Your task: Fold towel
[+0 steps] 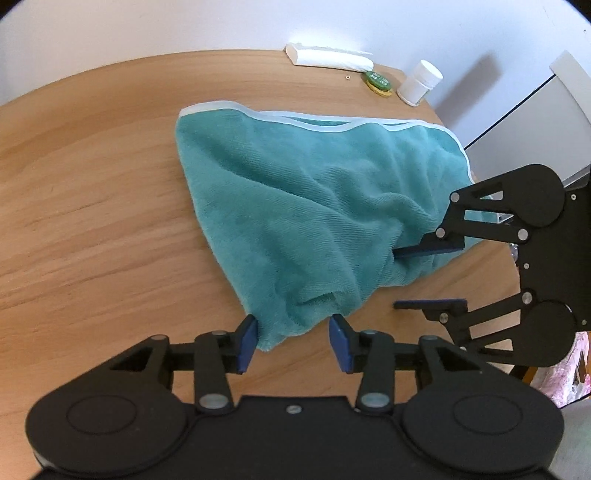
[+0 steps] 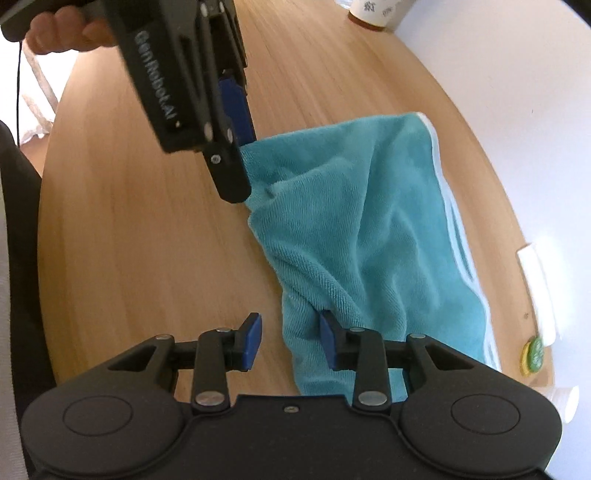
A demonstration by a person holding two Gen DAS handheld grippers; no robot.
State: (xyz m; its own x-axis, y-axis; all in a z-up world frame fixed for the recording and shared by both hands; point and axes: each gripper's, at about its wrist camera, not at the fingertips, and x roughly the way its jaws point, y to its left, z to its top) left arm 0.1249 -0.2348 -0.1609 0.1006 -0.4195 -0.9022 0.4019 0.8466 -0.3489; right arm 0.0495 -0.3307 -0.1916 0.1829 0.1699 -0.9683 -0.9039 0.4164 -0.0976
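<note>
A teal towel [image 1: 295,206] with a white hem lies folded and rumpled on the round wooden table [image 1: 92,184]; it also shows in the right wrist view [image 2: 369,240]. My left gripper [image 1: 293,341] is open, its blue pads on either side of the towel's near corner. My right gripper [image 2: 290,345] is open at the towel's near edge, with one pad against the cloth. In the left wrist view the right gripper [image 1: 395,278] stands open at the towel's right side. In the right wrist view the left gripper [image 2: 236,147] is at the towel's far corner.
At the far edge of the table [image 2: 147,258] lie a folded white cloth [image 1: 328,57], a green and yellow disc [image 1: 377,83] and a white bottle [image 1: 419,83]. A white wall rises behind. A paper cup [image 2: 373,13] stands at the table's far end.
</note>
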